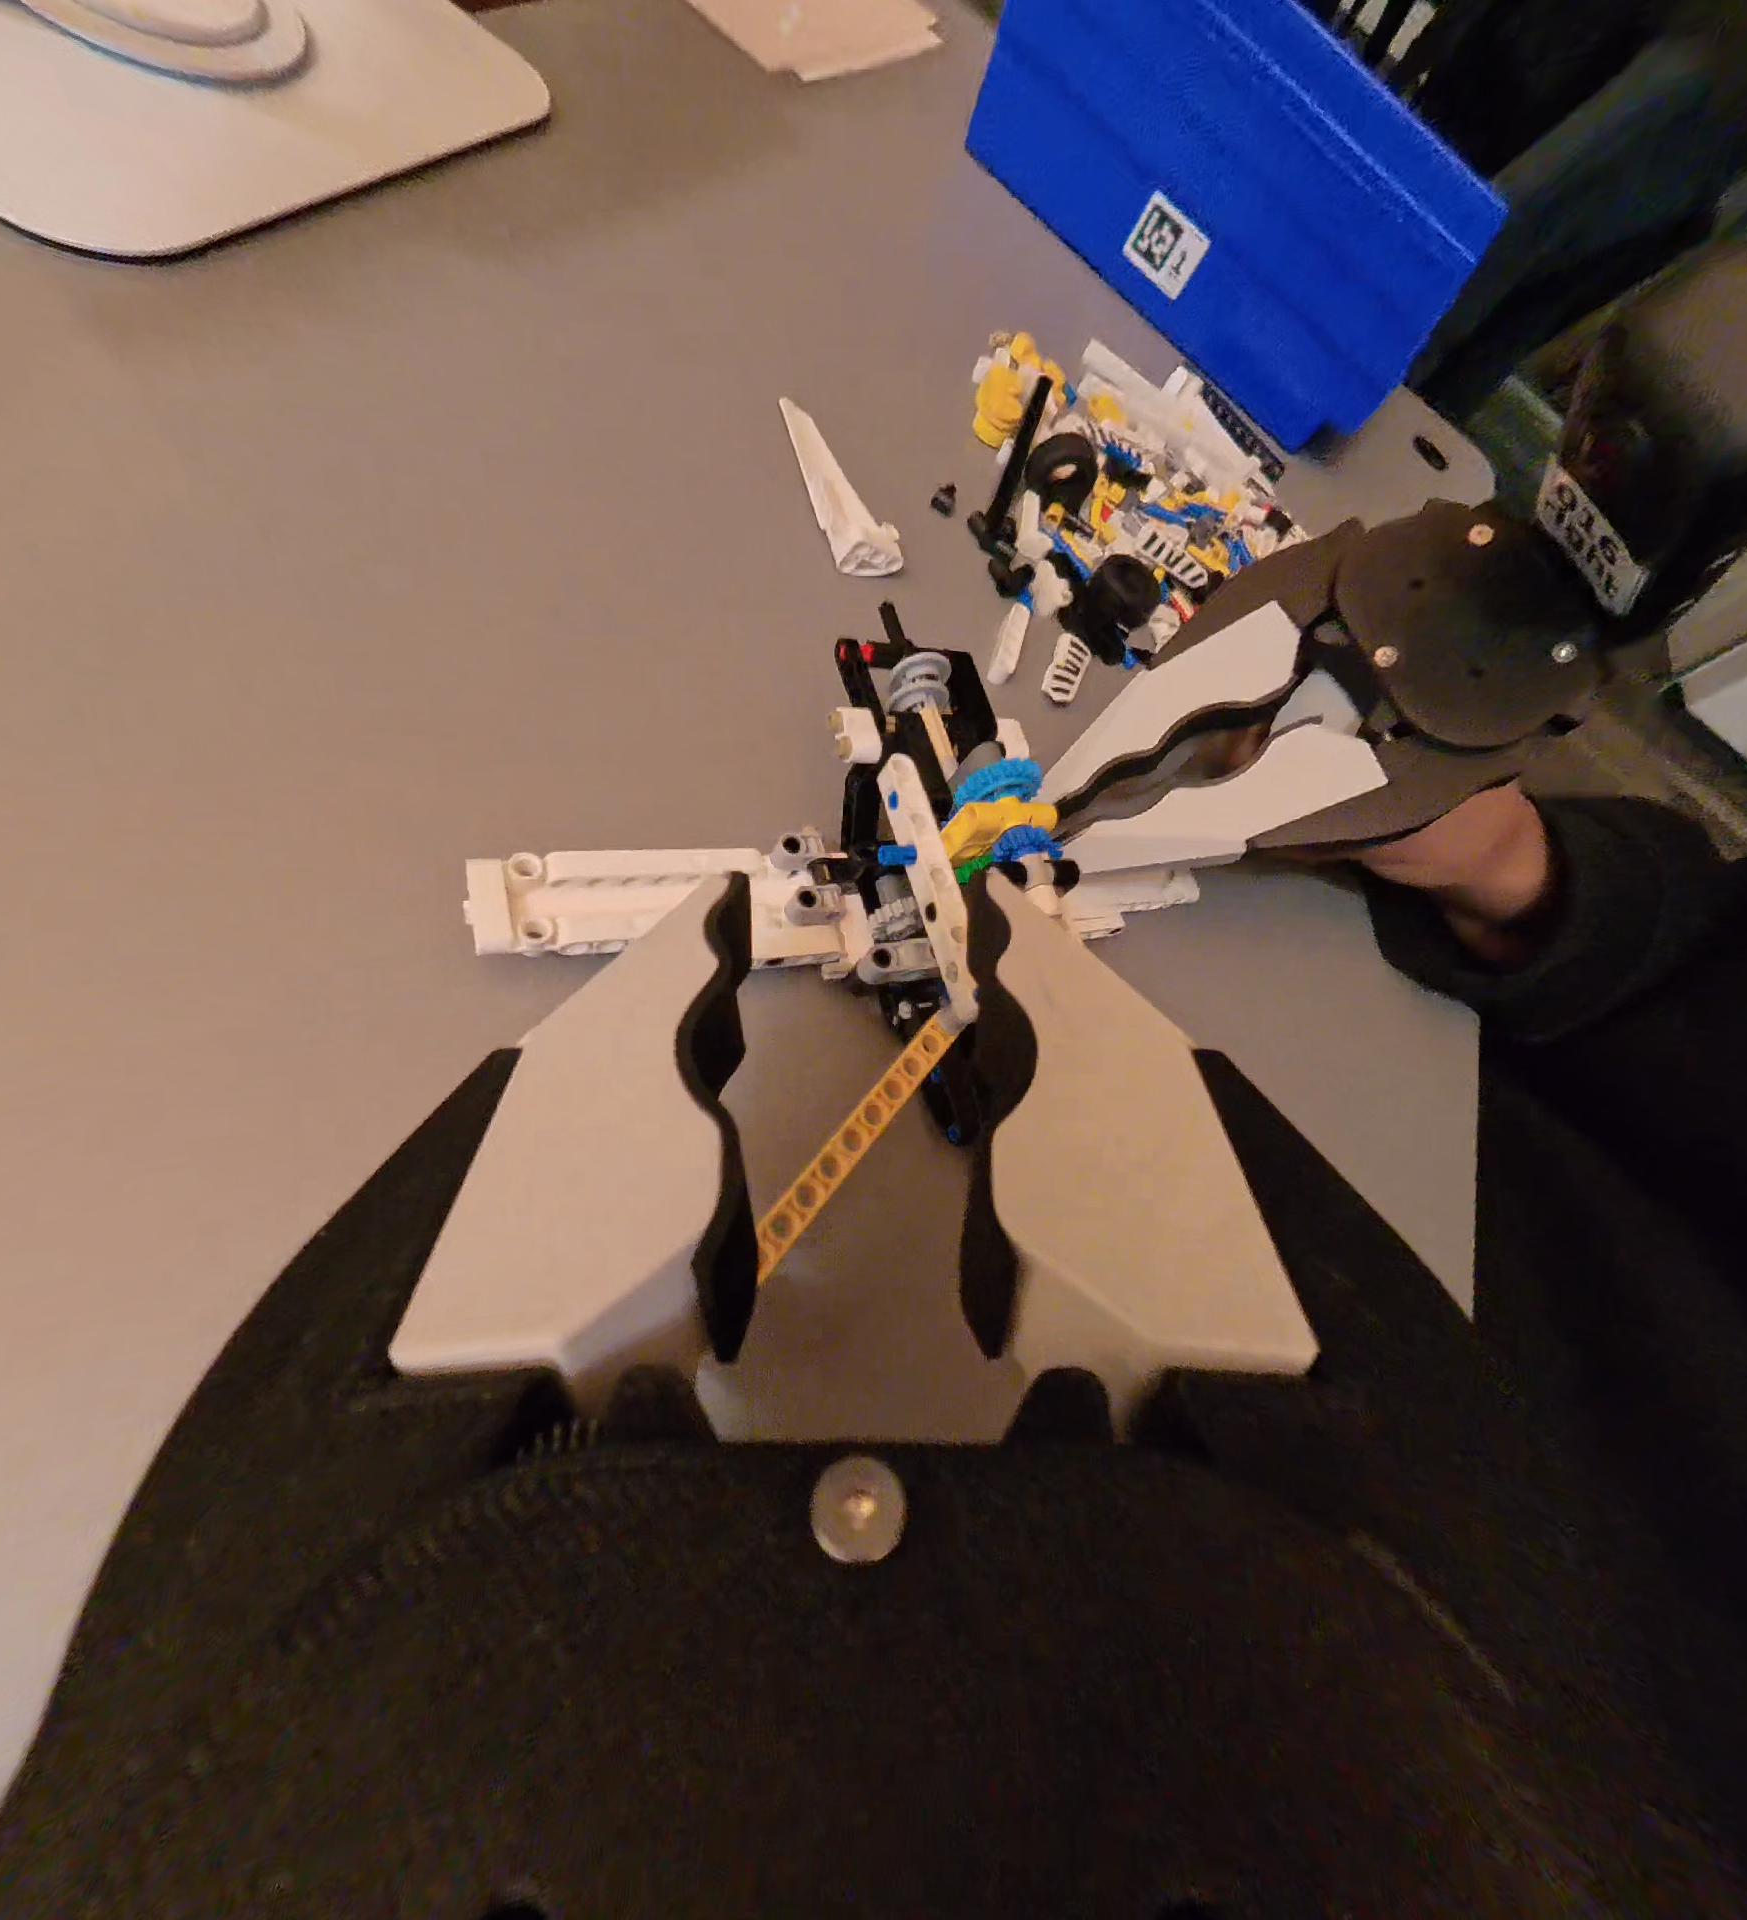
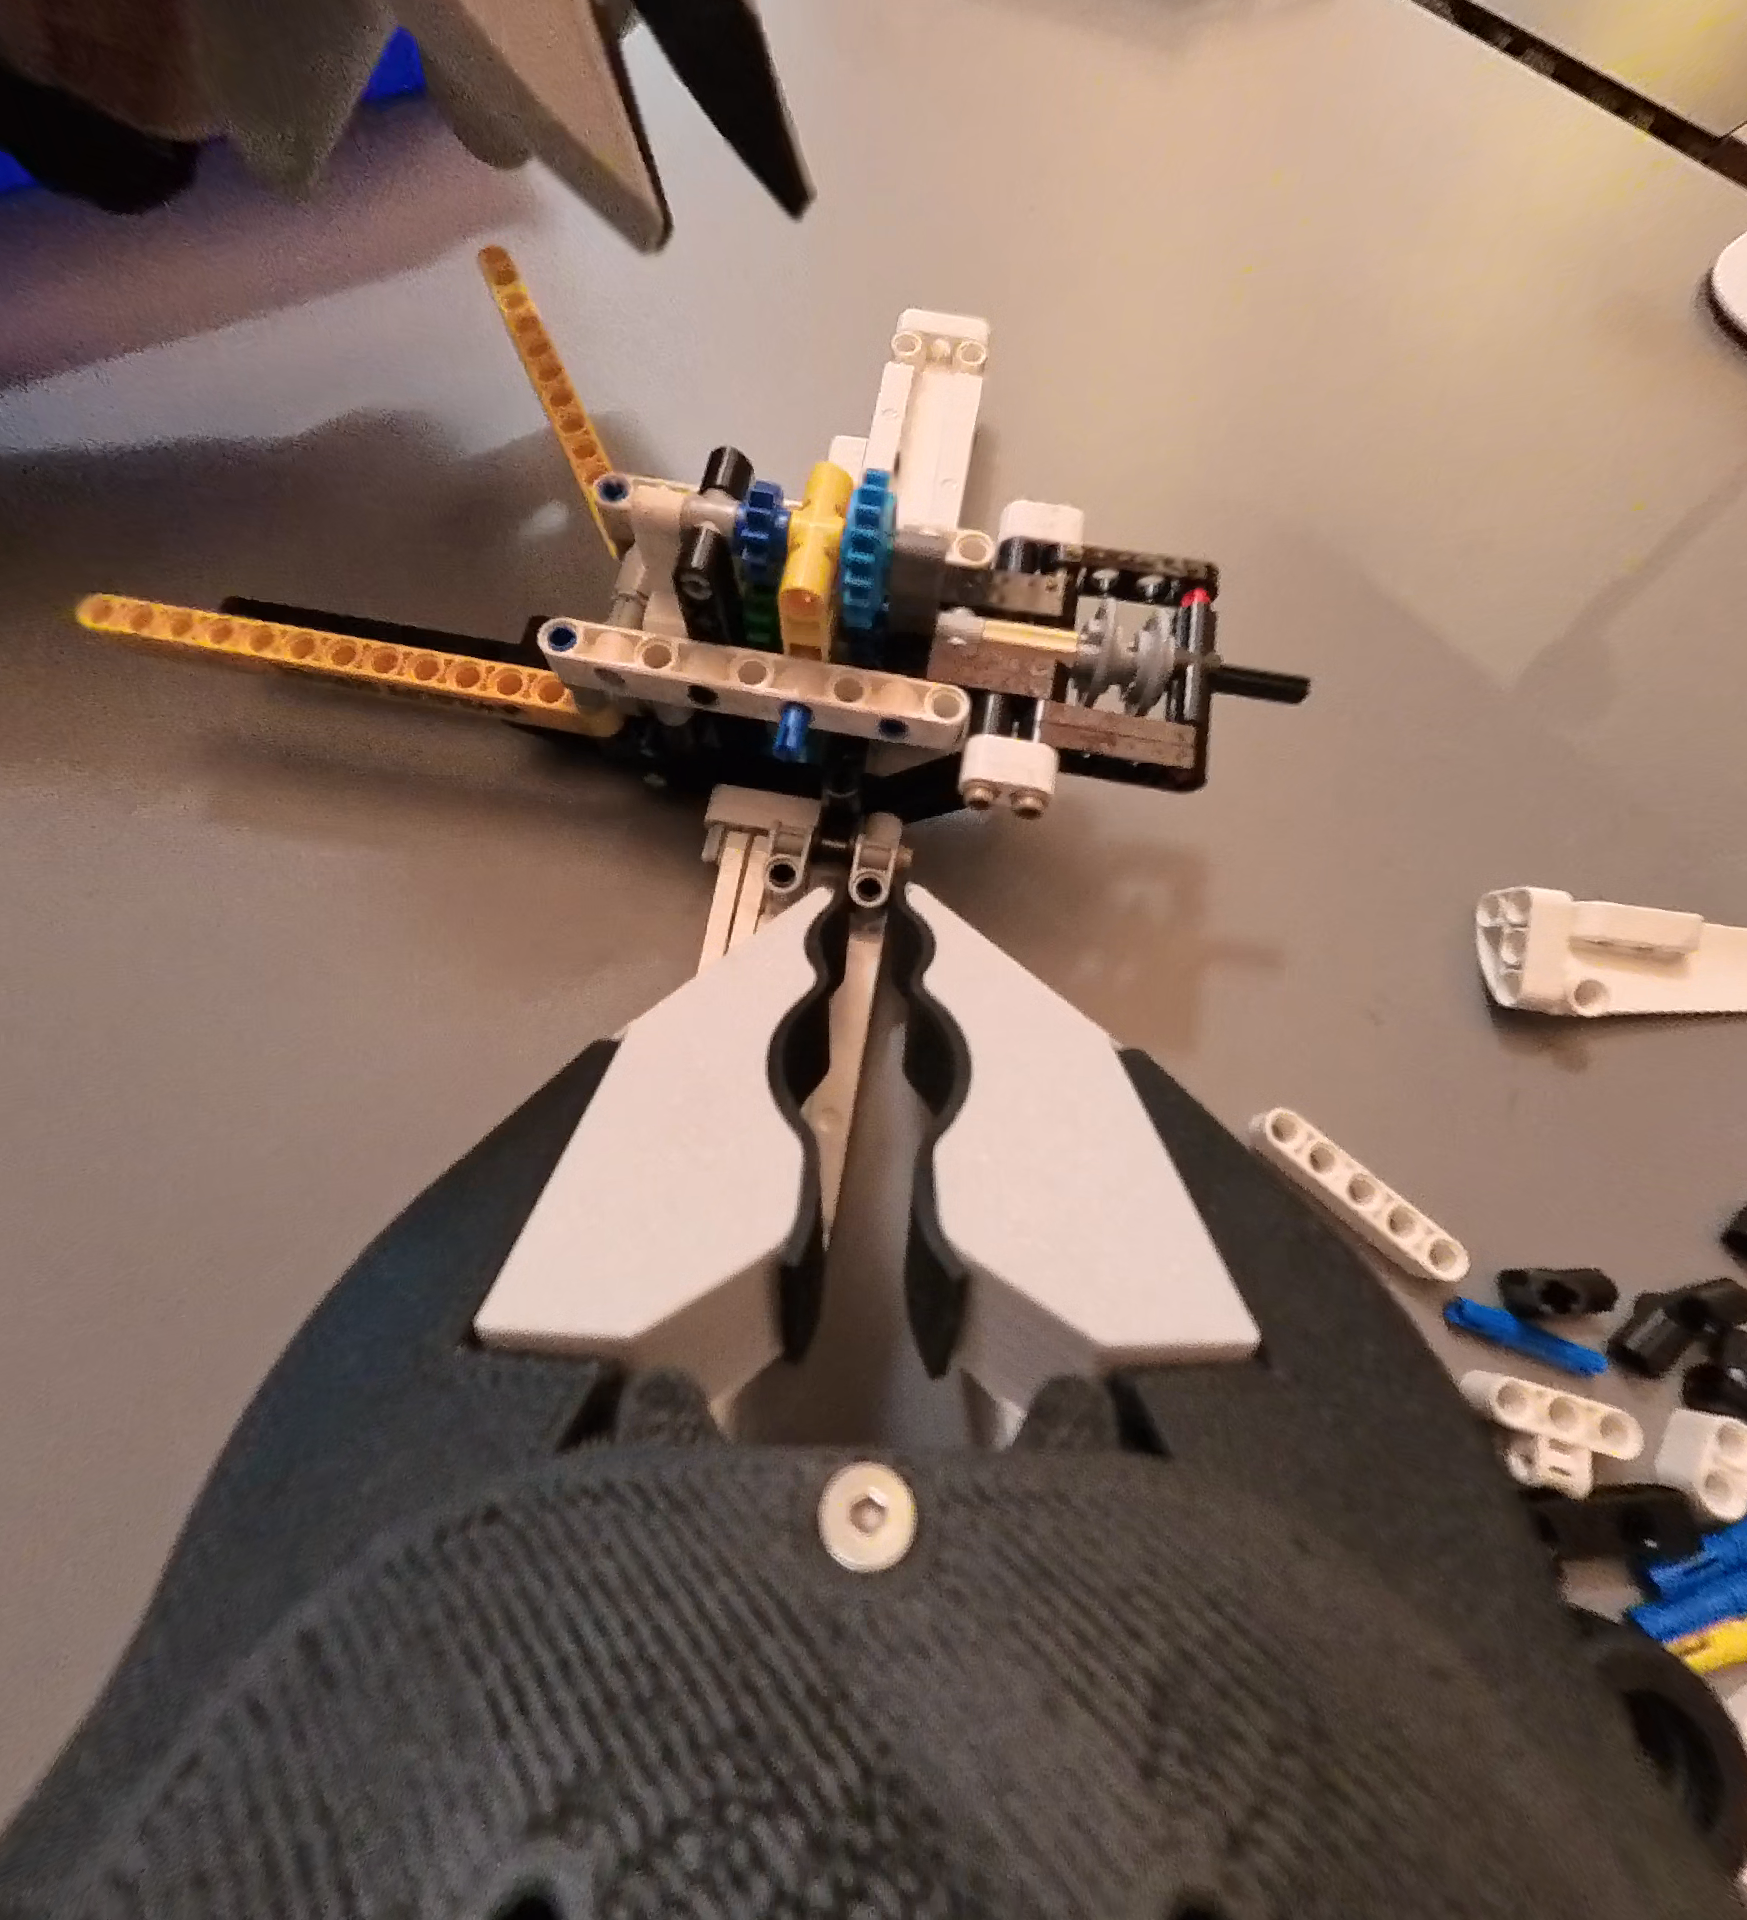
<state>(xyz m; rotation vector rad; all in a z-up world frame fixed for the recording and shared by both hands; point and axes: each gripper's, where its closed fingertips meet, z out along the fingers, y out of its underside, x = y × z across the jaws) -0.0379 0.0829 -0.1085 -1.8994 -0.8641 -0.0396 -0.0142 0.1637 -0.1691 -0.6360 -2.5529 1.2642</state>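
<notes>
- A half-built toy brick model [image 2: 848, 644] sits on the grey table [image 1: 277, 623], right between the two grippers.
- The model's middle is a black frame. A long white beam with holes [image 2: 755, 681] lies along its near side, with a small blue pin [image 2: 794, 727] poking out.
- On top sit gears in a row: a dark blue gear [image 2: 760, 530], a yellow connector [image 2: 815, 561] and a light blue gear [image 2: 869, 551]. A bit of green peeks out under them.
- One end has a grey spring part [image 2: 1129, 655] and a black axle [image 2: 1264, 683] sticking out.
- Two yellow beams with holes [image 2: 329, 649] stick out of the other end.
- White wing-like panels [image 1: 588, 899] reach out to the sides.
- The right gripper [image 2: 867, 909] is nearly shut. Its pads press on a thin white panel piece of the model, just behind two grey connectors with holes.
- The left gripper [image 1: 853, 914] is partly open. The white beam and one yellow beam lie between its fingers. Its right-hand finger [image 1: 1014, 935] is right against the model; the other finger stands clear with a gap, so it is not squeezing anything.
- A pile of loose bricks [image 1: 1118, 499] lies near a blue bin [image 1: 1264, 208]. A single white panel [image 1: 838, 494] lies apart from the pile.
</notes>
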